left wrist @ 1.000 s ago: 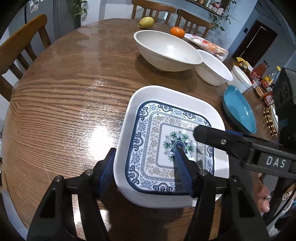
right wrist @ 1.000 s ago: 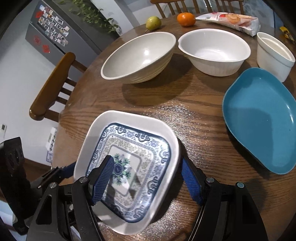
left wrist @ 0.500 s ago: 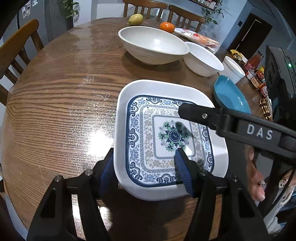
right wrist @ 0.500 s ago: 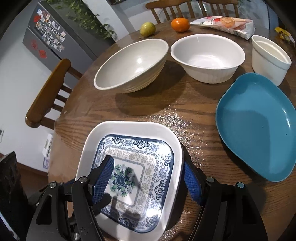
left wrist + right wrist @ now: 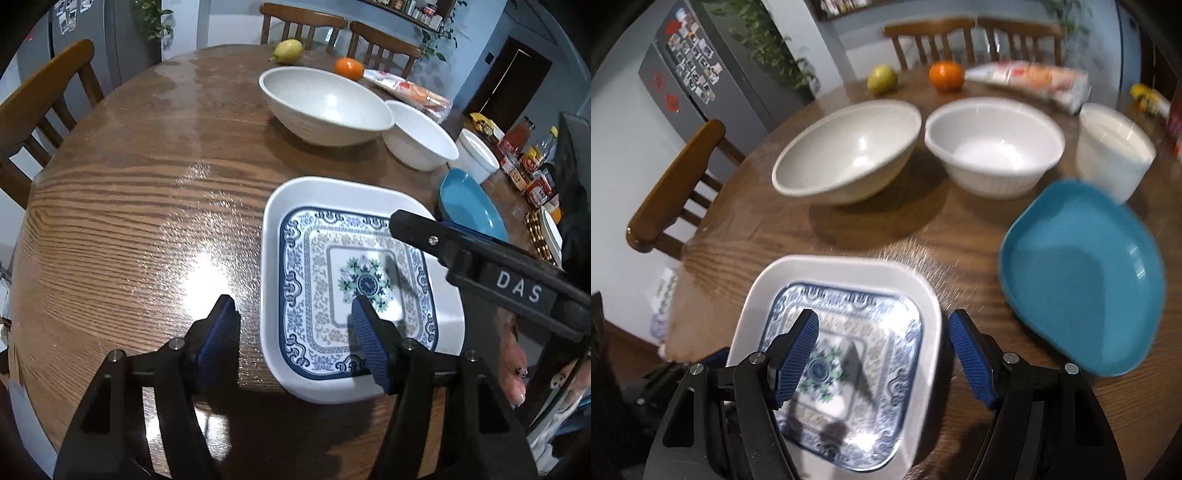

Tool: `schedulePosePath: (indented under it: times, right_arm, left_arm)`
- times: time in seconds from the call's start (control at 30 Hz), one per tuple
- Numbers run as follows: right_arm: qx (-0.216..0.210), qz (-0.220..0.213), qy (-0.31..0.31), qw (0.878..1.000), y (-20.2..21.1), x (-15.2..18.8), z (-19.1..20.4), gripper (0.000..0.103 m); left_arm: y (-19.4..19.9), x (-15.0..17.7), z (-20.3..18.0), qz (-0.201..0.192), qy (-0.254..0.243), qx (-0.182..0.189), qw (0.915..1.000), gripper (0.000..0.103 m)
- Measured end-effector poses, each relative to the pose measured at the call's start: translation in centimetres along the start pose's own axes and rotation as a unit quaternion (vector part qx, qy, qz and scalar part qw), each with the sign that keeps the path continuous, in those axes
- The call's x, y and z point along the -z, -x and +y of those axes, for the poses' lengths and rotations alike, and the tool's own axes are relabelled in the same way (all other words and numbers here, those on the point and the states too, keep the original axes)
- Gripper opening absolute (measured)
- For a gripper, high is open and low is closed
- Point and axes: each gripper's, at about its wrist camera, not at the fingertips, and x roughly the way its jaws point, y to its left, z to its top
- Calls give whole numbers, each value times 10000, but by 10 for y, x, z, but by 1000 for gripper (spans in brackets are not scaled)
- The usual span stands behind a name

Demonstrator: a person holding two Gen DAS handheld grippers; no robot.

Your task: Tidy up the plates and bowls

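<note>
A square white plate with a blue floral pattern (image 5: 354,280) lies flat on the round wooden table (image 5: 147,206). It also shows in the right wrist view (image 5: 849,332). My left gripper (image 5: 295,339) is open, straddling the plate's left edge, one finger over the pattern. My right gripper (image 5: 882,354) is open, straddling the plate's right edge; it shows in the left wrist view as a black arm (image 5: 480,258). A teal plate (image 5: 1082,280), a grey-white bowl (image 5: 849,147), a white bowl (image 5: 993,147) and a white cup-shaped bowl (image 5: 1112,147) stand beyond.
A pear (image 5: 882,77), an orange (image 5: 945,75) and a snack packet (image 5: 1030,81) lie at the table's far side. Wooden chairs (image 5: 672,192) ring the table. Bottles and jars (image 5: 532,166) crowd the right edge.
The patterned plate has come down from a tilt to lie flat on the table. Both grippers have drawn back a little and shifted left relative to it; the right view is blurred by motion.
</note>
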Motion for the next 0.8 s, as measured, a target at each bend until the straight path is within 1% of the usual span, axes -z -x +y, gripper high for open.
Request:
schedulePosePath:
  times: [0.07,0.2,0.33,0.53,0.6,0.77,0.8]
  right_arm:
    - [-9,-135,74,9999,5,-1,2,74]
    - [-56,-164,92,9998,8,-3,1,74]
    - [-67,-325,152,9993,17,-3,0,74]
    - [-128,-550,172,9983,35,-7,-8,75]
    - [-83,-606,195,9979,41,-10,-14,81]
    - [200,-719,326,9967,58,-24,-33,82]
    - [238,-751,368,9962,62,-29,-36,84]
  left_arm:
    - [6,-2,-3,-116,-40,-41,9999,65]
    - [13,-8,-9,-264,-76,-36,9996,66]
    - [17,-14,-17,-374,-109,-65,9992,67]
    - [26,-25,-34,-533,-280,-67,9982,72]
    - [27,-28,-42,-597,-346,-59,9976,74]
    - [27,-39,-66,-608,-482,49,9970,79]
    - [27,-43,-70,-587,-491,80,9970,79]
